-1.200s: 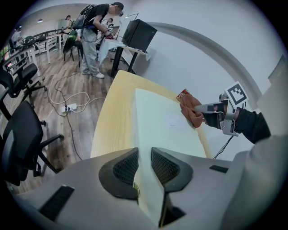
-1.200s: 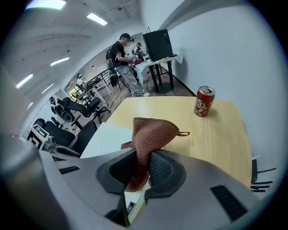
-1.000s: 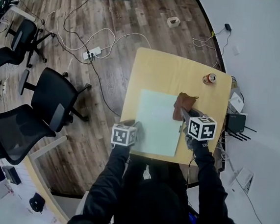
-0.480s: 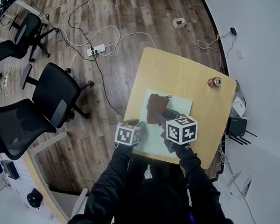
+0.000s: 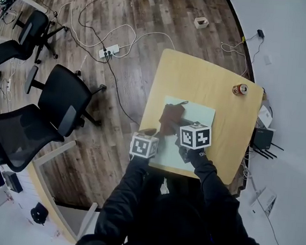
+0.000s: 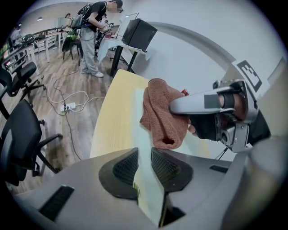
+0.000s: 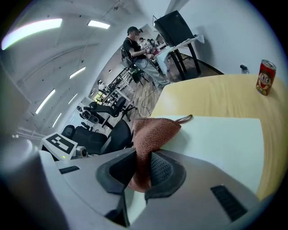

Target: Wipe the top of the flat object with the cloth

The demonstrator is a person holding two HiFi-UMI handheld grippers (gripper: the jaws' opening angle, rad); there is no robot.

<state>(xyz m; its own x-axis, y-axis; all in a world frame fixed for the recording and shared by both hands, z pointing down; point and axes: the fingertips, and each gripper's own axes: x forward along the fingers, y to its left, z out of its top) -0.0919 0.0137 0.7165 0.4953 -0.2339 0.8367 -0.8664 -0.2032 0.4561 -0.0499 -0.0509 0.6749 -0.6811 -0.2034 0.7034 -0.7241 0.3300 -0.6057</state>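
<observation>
A pale green flat sheet (image 5: 193, 123) lies on the wooden table (image 5: 200, 81). The brown cloth (image 5: 170, 117) rests on the sheet's left part, and my right gripper (image 5: 176, 128) is shut on it. In the right gripper view the cloth (image 7: 152, 129) is pinched between the jaws of the right gripper (image 7: 143, 164) and drapes onto the sheet (image 7: 216, 134). My left gripper (image 5: 150, 133) is at the sheet's near left edge. In the left gripper view the sheet's edge (image 6: 140, 134) runs between the closed-in jaws of the left gripper (image 6: 145, 155), with the cloth (image 6: 159, 119) just beyond.
A red drink can (image 5: 240, 89) stands at the table's far right corner. Black office chairs (image 5: 63, 102) and a power strip with cables (image 5: 109, 50) are on the floor to the left. A black router (image 5: 262, 139) sits right of the table. A person (image 7: 135, 45) stands far off.
My right gripper has carried the cloth leftward across the sheet, from its right edge to its left part. The left gripper has stayed on the sheet's near left edge.
</observation>
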